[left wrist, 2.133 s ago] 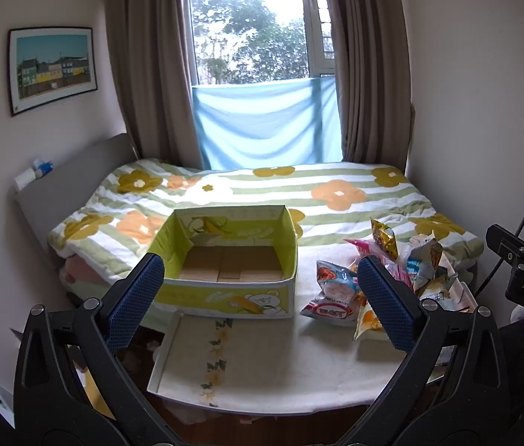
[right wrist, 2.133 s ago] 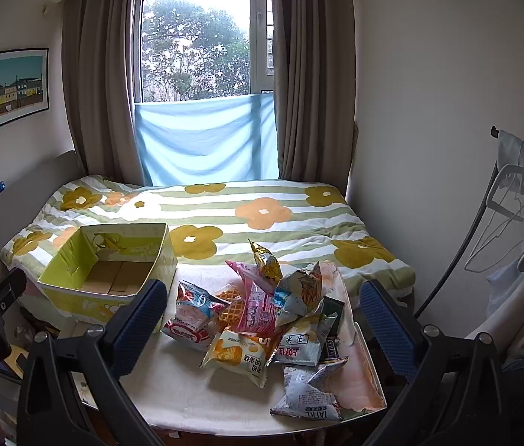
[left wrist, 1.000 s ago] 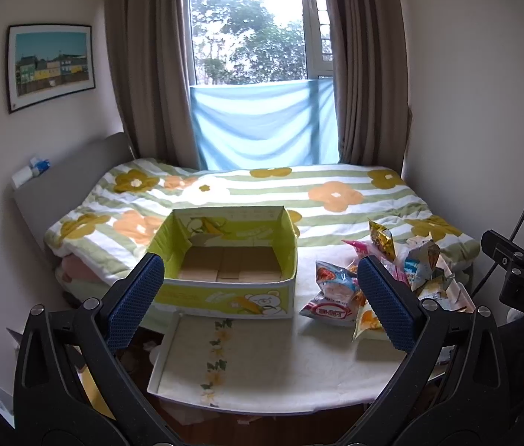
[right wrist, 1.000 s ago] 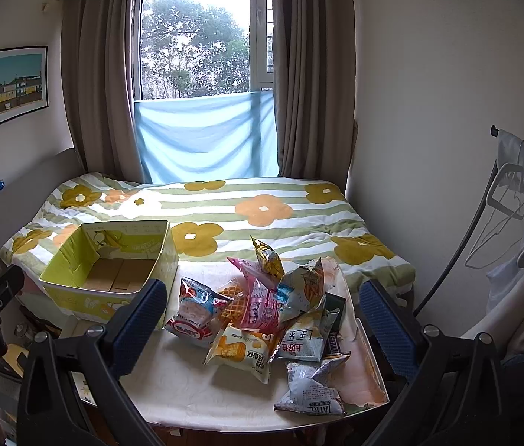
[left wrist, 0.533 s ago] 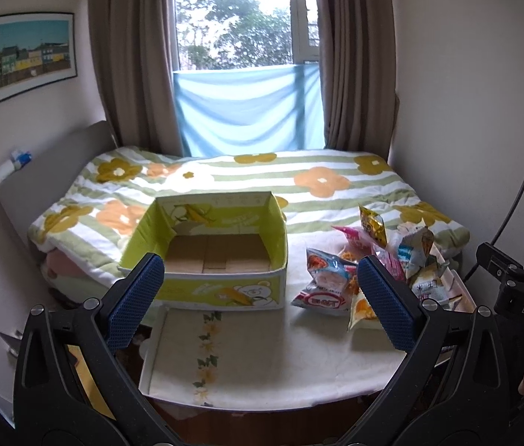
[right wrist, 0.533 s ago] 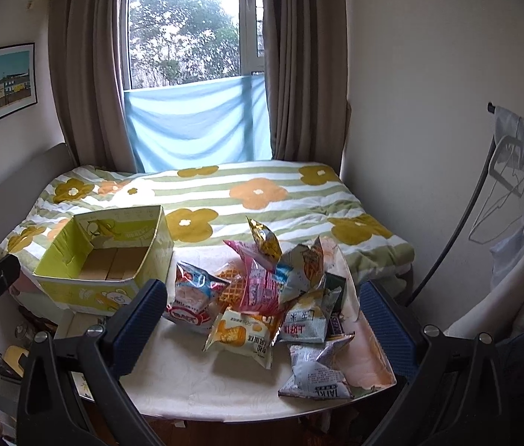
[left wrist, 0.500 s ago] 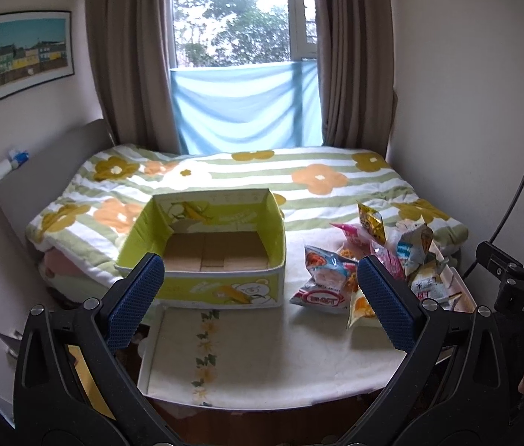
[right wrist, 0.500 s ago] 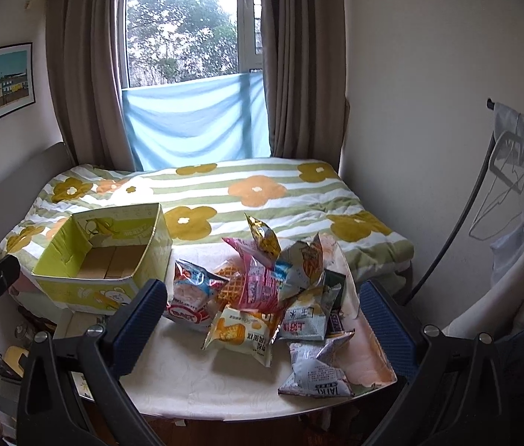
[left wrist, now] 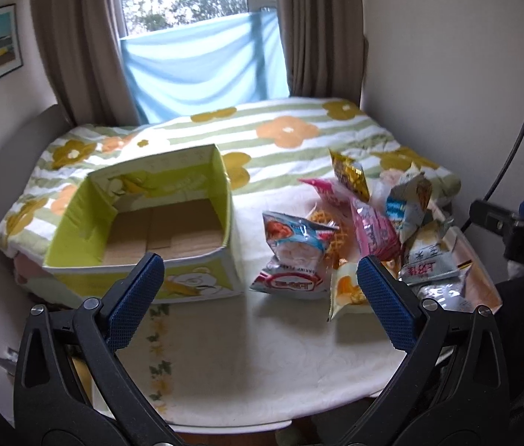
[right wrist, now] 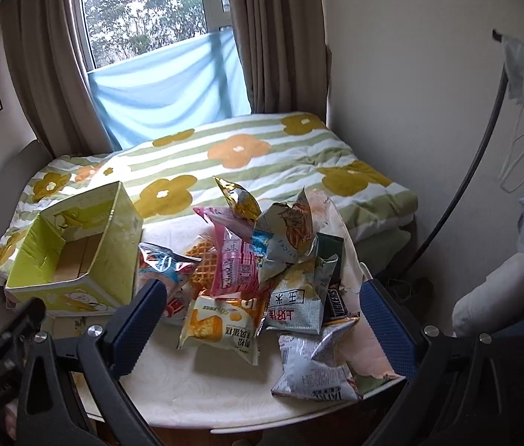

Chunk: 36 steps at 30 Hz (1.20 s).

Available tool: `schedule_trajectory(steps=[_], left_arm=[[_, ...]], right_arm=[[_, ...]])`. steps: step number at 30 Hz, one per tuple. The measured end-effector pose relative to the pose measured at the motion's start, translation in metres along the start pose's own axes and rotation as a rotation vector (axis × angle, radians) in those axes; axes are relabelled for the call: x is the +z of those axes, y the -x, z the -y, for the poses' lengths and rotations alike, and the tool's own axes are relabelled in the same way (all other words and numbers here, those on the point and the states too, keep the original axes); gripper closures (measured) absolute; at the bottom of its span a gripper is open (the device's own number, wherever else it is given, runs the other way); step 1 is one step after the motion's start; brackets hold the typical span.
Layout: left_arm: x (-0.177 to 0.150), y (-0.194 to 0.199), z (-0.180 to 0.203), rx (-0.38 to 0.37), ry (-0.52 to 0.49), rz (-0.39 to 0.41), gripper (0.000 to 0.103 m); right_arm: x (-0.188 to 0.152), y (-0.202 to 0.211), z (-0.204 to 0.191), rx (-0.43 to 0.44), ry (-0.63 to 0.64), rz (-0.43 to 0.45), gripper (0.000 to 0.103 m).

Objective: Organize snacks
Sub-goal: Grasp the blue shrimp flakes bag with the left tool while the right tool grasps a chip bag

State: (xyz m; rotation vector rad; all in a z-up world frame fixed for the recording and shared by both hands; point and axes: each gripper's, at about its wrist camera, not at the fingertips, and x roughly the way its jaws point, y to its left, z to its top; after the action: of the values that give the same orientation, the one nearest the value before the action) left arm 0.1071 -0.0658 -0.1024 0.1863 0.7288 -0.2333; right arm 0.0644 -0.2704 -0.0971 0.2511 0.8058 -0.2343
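A pile of snack packets (left wrist: 358,238) lies on the right half of a white table (left wrist: 254,349); it also shows in the right wrist view (right wrist: 262,278). An empty yellow-green cardboard box (left wrist: 150,234) stands open on the table's left; it also shows in the right wrist view (right wrist: 76,256). My left gripper (left wrist: 260,297) is open and empty above the table's front, between the box and a blue-red packet (left wrist: 295,256). My right gripper (right wrist: 262,323) is open and empty, hovering over a yellow packet (right wrist: 221,323) and a silver packet (right wrist: 313,368).
A bed with a flowered striped quilt (left wrist: 280,137) lies right behind the table. A window with brown curtains (right wrist: 273,37) is behind it. A clothes rack with hanging garments (right wrist: 521,74) stands at the right. White walls close both sides.
Both grippers have moved forward and down towards the table; the box and the snack pile now look larger and closer. Both stay open. Nothing on the table has moved.
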Motion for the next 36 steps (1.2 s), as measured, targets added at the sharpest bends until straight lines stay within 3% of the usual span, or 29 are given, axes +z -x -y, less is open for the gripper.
schedule_trajectory(steps=[9,14,23,29,36], left_arm=[[-0.002,-0.112,0.050,0.049,-0.105,-0.163,0.000],[-0.009,-0.156,0.060,0.107,-0.137,-0.237,0.000],[-0.015,-0.206,0.064,0.117,-0.181,-0.331,0.000],[-0.017,-0.230,0.059,0.083,-0.176,-0.371,0.001],[-0.014,-0.241,0.058,0.044,-0.195,-0.382,0.008]], right_arm=[[0.028,-0.099,0.029,0.056,0.014,-0.158,0.000],[0.039,-0.138,0.032,0.085,0.040,-0.219,0.000],[0.046,-0.180,0.031,0.068,0.001,-0.279,0.000],[0.051,-0.194,0.030,0.046,-0.041,-0.291,0.000],[0.051,-0.211,0.032,0.051,-0.127,-0.310,0.000]])
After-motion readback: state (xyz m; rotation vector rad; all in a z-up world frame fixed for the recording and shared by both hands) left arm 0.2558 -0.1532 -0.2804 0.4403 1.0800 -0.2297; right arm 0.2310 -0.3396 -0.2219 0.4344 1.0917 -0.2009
